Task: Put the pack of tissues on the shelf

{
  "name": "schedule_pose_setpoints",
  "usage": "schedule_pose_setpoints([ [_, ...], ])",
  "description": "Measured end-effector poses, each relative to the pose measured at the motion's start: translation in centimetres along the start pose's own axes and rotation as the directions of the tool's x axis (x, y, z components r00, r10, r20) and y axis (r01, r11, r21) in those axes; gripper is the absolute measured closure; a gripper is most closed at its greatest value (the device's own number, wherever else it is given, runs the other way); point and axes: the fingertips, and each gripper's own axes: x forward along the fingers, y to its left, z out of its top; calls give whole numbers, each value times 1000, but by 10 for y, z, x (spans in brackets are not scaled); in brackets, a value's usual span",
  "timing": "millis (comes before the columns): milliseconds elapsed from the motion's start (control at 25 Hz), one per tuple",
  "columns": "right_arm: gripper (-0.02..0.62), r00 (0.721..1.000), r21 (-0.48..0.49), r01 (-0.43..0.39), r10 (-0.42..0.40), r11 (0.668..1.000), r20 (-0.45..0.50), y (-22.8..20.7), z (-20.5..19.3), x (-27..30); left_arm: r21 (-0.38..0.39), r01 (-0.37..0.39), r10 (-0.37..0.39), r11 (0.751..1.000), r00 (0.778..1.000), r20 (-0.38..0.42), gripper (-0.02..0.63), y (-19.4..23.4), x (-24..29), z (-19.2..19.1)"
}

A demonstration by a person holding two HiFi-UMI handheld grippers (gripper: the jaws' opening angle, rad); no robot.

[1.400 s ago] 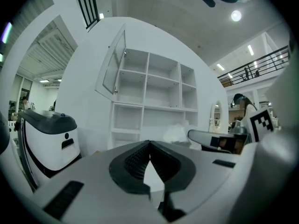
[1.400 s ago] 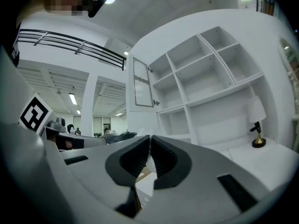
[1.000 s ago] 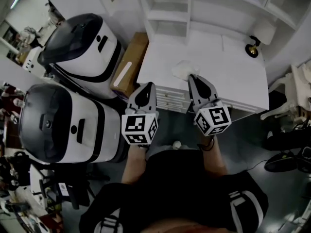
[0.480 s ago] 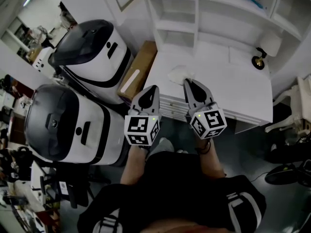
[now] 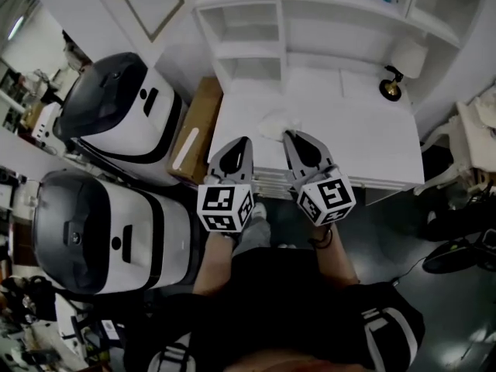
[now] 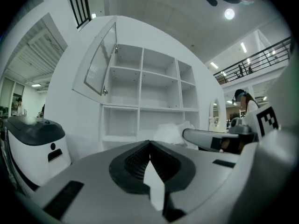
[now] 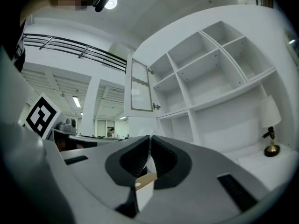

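The pack of tissues (image 5: pixel 271 122) is a white crumpled bundle over the front left part of the white desk (image 5: pixel 356 142). It lies right at the tip of my right gripper (image 5: pixel 287 135), whose jaws are shut and seem to pinch its near edge. From the left gripper view, the pack (image 6: pixel 170 130) bulges beyond the right gripper's finger (image 6: pixel 205 136). My left gripper (image 5: pixel 242 141) hovers beside it at the desk's front edge, shut and empty. The white shelf unit (image 5: pixel 256 33) with open compartments stands at the desk's back, also seen as the shelf (image 7: pixel 210 78).
Two large white-and-black machines (image 5: pixel 116 103) (image 5: pixel 101 227) stand on the floor to the left. A cardboard box (image 5: pixel 194 130) is wedged between them and the desk. A small lamp (image 5: pixel 391 84) is at the desk's back right. A glass cabinet door (image 5: pixel 147 2) hangs open.
The head view has shifted, so more of the shelf unit shows. Both grippers and the pack have drifted slightly left together. Neither pair of jaws has changed.
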Motion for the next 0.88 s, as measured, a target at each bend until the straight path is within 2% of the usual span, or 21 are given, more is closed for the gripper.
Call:
schedule_pose_setpoints([
  [280, 574, 999, -36, 34, -35, 999, -18, -32, 4, 41, -20, 5, -5, 1000, 1000, 3, 595, 30, 45, 5],
  [600, 574, 1000, -43, 25, -25, 999, -9, -51, 12, 117, -19, 19, -18, 1000, 1000, 17, 595, 77, 99, 27],
  [880, 574, 999, -69, -1, 4, 998, 32, -51, 30, 180, -37, 47, -46, 998, 999, 27, 595, 119, 139, 46],
])
